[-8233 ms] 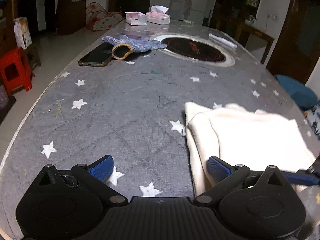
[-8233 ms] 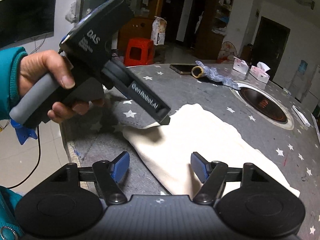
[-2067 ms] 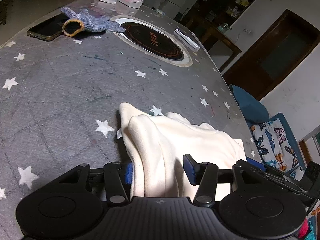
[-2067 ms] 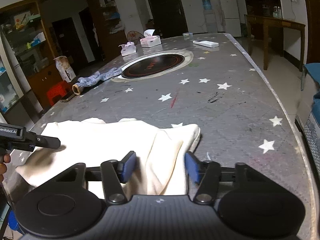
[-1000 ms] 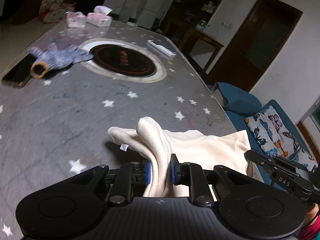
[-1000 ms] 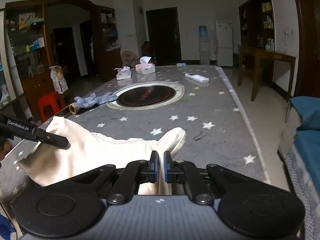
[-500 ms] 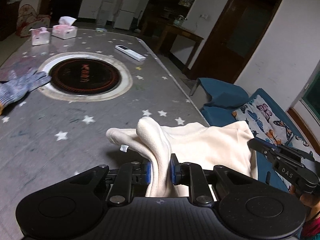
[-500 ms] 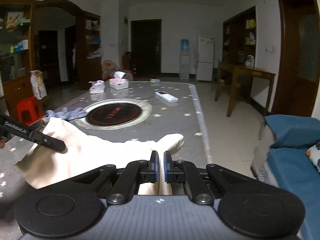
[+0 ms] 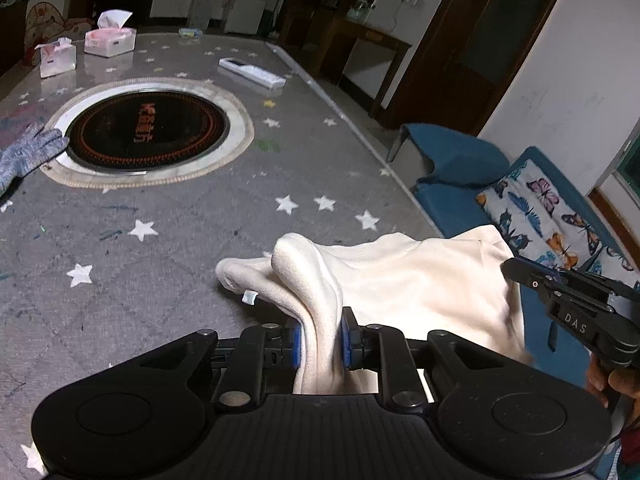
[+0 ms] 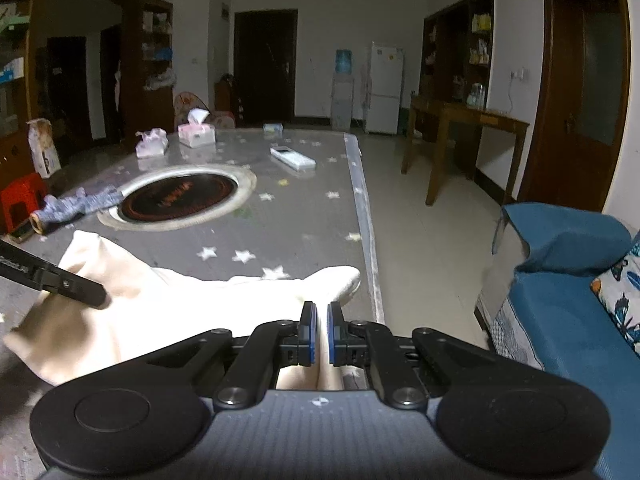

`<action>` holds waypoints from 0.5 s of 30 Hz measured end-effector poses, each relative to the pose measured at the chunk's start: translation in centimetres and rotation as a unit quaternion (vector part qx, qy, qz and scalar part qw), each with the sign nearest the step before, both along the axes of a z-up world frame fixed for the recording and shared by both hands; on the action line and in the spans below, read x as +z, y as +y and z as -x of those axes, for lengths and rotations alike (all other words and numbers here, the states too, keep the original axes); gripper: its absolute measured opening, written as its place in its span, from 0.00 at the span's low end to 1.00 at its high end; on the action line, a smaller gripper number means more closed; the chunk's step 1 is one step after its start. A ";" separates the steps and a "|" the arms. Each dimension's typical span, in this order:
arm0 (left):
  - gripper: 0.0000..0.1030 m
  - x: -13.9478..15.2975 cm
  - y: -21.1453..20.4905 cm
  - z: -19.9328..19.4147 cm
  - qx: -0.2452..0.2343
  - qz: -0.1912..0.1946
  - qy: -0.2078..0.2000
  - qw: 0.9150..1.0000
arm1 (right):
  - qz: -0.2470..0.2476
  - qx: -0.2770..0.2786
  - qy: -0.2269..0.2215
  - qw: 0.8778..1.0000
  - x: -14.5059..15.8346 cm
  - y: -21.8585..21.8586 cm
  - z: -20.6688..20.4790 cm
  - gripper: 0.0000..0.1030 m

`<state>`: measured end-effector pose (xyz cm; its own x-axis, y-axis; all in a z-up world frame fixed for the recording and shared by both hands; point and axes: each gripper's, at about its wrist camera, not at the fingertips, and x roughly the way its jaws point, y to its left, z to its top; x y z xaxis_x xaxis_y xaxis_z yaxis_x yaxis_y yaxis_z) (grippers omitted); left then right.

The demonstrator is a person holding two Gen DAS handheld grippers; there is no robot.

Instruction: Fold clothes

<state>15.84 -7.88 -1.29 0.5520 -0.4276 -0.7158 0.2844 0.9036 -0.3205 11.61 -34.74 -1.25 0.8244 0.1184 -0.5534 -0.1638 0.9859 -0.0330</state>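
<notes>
A cream garment point(image 9: 400, 280) is stretched between both grippers near the right edge of the star-patterned grey table point(image 9: 160, 216). My left gripper point(image 9: 320, 338) is shut on a thick bunched fold of it, and the blue pads press the cloth on both sides. In the right wrist view my right gripper point(image 10: 319, 334) is shut on the other end of the cream garment point(image 10: 200, 304), which reaches past the table edge. The other gripper's black body shows in each view. The cloth hangs partly lifted off the table.
A round black cooktop point(image 9: 148, 132) is set into the table's middle. A knit glove point(image 9: 24, 156), two tissue boxes point(image 9: 110, 40) and a white remote point(image 9: 252, 74) lie farther back. A blue sofa point(image 10: 560, 280) with a butterfly cushion stands right of the table. A wooden side table point(image 10: 460, 140) stands beyond.
Both grippers have carried the cream garment to the right across the table toward its right edge, staying shut on it. The cooktop and glove have slid left in the views.
</notes>
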 end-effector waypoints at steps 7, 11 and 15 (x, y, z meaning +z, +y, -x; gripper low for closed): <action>0.35 -0.8 0.6 -0.2 0.011 -0.019 0.009 1.000 | -0.006 -0.024 0.024 0.999 -1.6 -1.1 -1.2 0.05; 0.43 -0.4 1.1 -0.1 0.023 -0.039 -0.003 0.999 | -0.011 -0.031 0.024 0.999 -1.4 -1.6 -1.1 0.07; 0.43 0.8 1.3 0.1 0.036 -0.042 -0.028 0.998 | -0.018 -0.007 0.027 0.999 -1.1 -1.0 -0.8 0.12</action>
<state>15.75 -6.57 -0.51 0.6186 -0.3256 -0.7151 0.2330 0.9452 -0.2287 12.44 -35.78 -2.39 0.7948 0.1272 -0.5934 -0.1505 0.9886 0.0104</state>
